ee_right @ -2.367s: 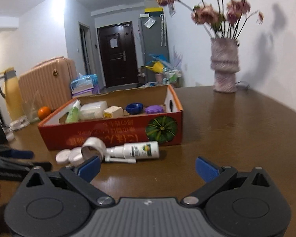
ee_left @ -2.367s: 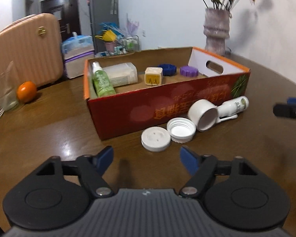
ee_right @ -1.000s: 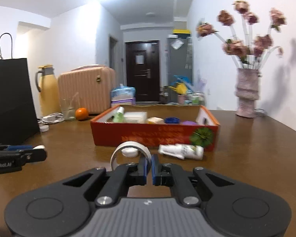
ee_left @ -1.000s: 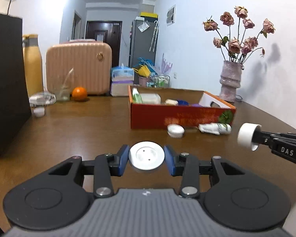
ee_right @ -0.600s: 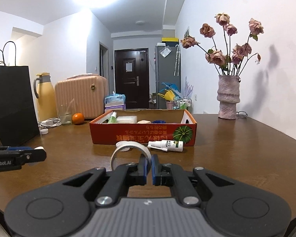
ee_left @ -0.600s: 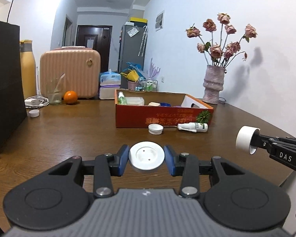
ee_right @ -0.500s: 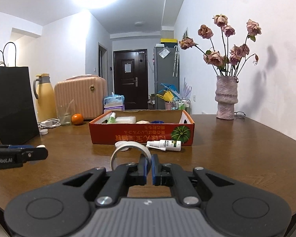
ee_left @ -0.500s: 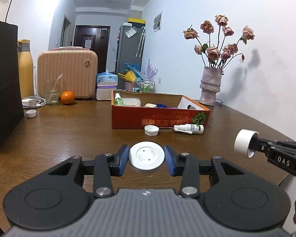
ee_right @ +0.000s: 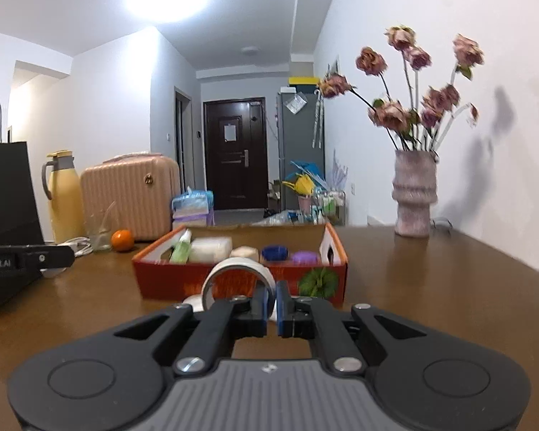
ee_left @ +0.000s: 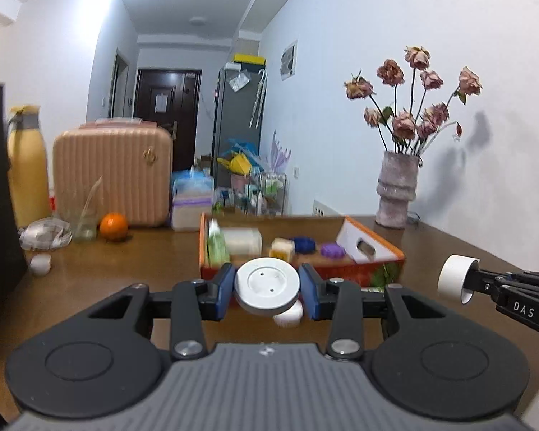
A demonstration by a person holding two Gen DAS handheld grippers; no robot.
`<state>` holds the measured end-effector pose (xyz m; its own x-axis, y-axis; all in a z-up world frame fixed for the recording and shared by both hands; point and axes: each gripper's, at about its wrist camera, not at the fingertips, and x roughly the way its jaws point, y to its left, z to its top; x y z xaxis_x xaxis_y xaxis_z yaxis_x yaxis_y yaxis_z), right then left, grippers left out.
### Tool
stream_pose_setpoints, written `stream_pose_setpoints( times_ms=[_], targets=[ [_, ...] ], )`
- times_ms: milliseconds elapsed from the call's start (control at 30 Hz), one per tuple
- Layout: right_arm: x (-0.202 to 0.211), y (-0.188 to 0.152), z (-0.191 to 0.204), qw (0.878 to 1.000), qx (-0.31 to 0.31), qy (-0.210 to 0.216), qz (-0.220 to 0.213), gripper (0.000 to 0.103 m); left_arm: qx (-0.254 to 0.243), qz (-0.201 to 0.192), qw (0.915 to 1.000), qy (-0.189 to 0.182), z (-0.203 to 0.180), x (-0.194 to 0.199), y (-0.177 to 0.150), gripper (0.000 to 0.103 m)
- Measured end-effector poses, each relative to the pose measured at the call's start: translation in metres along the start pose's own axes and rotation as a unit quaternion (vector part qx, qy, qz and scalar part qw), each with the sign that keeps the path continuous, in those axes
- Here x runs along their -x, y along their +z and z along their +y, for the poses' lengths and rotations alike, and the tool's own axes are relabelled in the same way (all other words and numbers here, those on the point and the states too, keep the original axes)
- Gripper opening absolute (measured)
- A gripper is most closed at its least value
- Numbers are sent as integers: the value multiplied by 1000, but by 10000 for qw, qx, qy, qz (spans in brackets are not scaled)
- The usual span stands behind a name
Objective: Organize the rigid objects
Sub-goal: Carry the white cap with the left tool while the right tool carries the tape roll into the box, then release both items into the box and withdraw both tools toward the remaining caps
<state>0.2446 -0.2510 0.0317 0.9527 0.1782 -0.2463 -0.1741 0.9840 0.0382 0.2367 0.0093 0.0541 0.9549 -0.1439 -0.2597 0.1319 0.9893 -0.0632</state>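
Observation:
My left gripper (ee_left: 267, 289) is shut on a flat white round lid (ee_left: 267, 283) with two small holes, held level in front of the red cardboard box (ee_left: 377, 248). My right gripper (ee_right: 271, 305) is shut on the rim of a white cup-shaped cap (ee_right: 233, 269); the same cap (ee_left: 456, 279) shows at the right of the left wrist view. The box (ee_right: 161, 276) holds a green bottle (ee_right: 181, 248), a white case, a plug, a blue lid (ee_right: 275, 251) and a purple lid (ee_right: 303, 256). A white ribbed cap (ee_left: 289, 318) lies on the table before the box.
A vase of dried roses (ee_left: 397, 194) stands at the back right of the brown table (ee_left: 125, 262). An orange (ee_left: 114, 226), a glass, a pink suitcase (ee_left: 113, 176), a yellow flask and a black bag stand at the left. A small white cap (ee_left: 40, 264) lies near the bag.
The lid and the cup-shaped cap, earlier lying by the box with both grippers open, are now held. Over the last half second both grippers rose and came closer to the box.

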Motion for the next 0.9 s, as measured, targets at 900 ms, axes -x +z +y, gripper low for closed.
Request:
stream_pose_setpoints(
  times_ms=[900],
  targets=[
    [-394, 80, -48, 9326, -120, 153, 3605, 21, -74, 3465, 9377, 251, 30, -378, 51, 56]
  ],
)
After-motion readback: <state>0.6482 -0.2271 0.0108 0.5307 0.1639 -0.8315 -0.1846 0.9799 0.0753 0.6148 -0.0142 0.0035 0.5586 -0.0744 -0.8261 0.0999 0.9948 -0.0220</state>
